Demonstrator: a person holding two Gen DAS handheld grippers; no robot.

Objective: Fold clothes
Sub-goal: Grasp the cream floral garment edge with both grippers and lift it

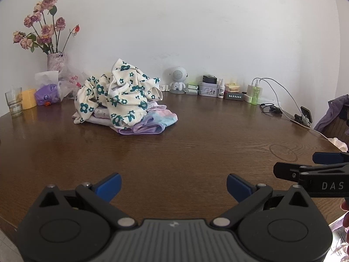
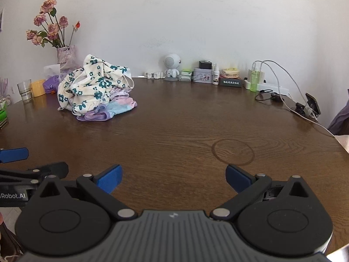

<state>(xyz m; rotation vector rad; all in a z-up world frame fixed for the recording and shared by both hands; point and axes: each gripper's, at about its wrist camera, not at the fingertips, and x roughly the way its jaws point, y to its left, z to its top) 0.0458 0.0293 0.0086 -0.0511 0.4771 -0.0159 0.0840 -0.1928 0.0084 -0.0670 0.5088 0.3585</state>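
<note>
A crumpled pile of clothes (image 1: 122,96) lies on the far left of the brown wooden table (image 1: 185,148): a cream garment with green flowers on top, with pastel purple, pink and blue pieces (image 1: 152,123) under it. It also shows in the right wrist view (image 2: 93,87). My left gripper (image 1: 173,184) is open and empty over the near table edge, well short of the pile. My right gripper (image 2: 173,176) is open and empty beside it, and its fingers (image 1: 290,170) show at the right of the left wrist view. The left gripper's fingers (image 2: 15,155) show at the left of the right wrist view.
A vase of dried roses (image 1: 56,62), a glass (image 1: 14,102), a yellow cup (image 1: 29,98) and bags stand at the back left. A white robot speaker (image 1: 178,79), tins, bottles, a charger with cables (image 1: 274,96) and a phone stand (image 1: 304,114) line the back and right.
</note>
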